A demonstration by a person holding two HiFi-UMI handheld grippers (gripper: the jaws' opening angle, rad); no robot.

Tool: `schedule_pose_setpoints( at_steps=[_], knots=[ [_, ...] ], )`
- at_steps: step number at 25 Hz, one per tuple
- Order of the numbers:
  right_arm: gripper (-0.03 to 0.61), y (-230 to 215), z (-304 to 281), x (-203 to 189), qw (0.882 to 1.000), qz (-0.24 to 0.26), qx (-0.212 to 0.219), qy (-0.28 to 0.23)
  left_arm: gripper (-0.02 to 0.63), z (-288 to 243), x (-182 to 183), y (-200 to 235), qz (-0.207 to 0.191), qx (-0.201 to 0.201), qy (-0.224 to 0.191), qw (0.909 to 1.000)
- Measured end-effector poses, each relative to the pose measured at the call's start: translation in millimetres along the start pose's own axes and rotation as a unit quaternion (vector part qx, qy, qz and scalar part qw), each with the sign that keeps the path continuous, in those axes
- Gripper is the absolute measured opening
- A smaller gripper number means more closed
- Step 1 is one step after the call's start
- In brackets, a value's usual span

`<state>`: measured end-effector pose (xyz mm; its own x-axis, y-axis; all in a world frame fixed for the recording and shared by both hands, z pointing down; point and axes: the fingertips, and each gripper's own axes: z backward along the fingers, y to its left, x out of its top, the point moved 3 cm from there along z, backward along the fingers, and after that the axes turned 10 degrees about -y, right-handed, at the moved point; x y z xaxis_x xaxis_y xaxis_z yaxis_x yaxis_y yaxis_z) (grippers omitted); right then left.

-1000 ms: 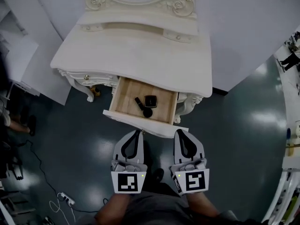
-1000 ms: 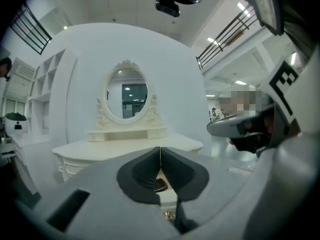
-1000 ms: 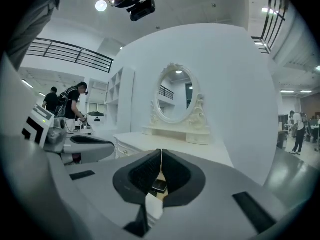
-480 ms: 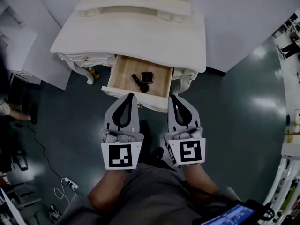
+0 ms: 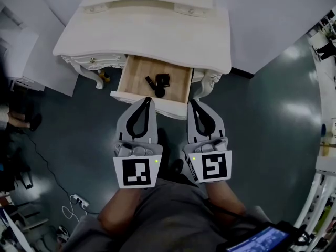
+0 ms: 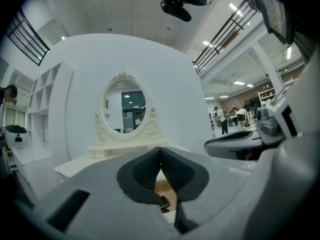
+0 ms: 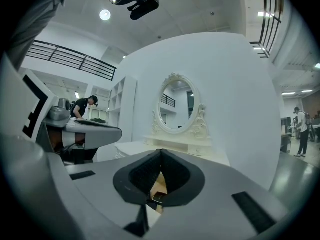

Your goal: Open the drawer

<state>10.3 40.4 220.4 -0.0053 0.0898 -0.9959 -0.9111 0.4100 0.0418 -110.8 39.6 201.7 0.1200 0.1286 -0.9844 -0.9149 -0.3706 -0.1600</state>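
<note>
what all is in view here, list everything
table: 1, cream, top centre
mirror: 1, oval, carved cream frame, at the table's back
drawer: 1, wood inside, white front, open under the table top
tube: 1, black, in the drawer
case: 1, square, dark with a gold rim, in the drawer beside the tube
round thing: 1, black, in the drawer near its front
power strip: 1, white, on the floor, lower left
floor: dark green-grey, glossy
screen: 1, blue-lit, bottom right edge
lap: grey clothing, bottom centre
left gripper: grey, shut, empty, before the drawer front
right gripper: grey, shut, empty, beside the left one
</note>
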Motion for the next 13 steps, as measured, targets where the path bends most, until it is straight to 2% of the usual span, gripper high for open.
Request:
schedule_pose_setpoints(
  at_steps=[13],
  knots=[
    [0.012,-7,-7,-2,1.000,-0.003,-0.010,0.002,0.015,-10,-6,-1,0.007,-0.003,0.002,1.0000]
  ],
)
